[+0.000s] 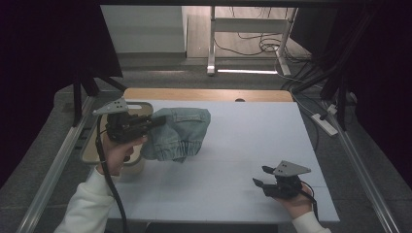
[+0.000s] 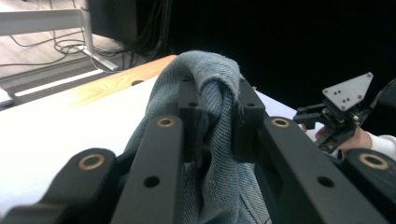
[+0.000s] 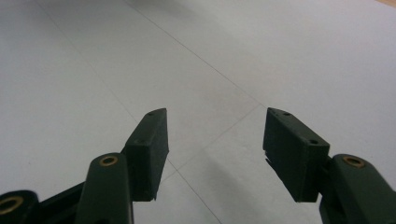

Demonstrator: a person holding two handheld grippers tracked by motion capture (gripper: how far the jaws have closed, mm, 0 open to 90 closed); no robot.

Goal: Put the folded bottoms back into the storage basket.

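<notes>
A light blue denim garment (image 1: 179, 133) with an elastic cuff hangs bunched above the left part of the white table (image 1: 243, 145). My left gripper (image 1: 158, 121) is shut on a fold of it. In the left gripper view the denim (image 2: 215, 93) is pinched between the two black jaws and drapes down over them. My right gripper (image 1: 260, 177) rests low at the table's front right, open, with nothing between its pads (image 3: 149, 149). The left gripper view also catches the right gripper (image 2: 310, 119) in a hand at the far right.
A round wooden stool-like piece (image 1: 94, 145) stands beside the table's left edge under my left hand. A bare wooden strip (image 1: 209, 94) runs along the table's far edge. Desk legs and cables (image 1: 252, 43) lie on the floor beyond. Metal rails flank both sides.
</notes>
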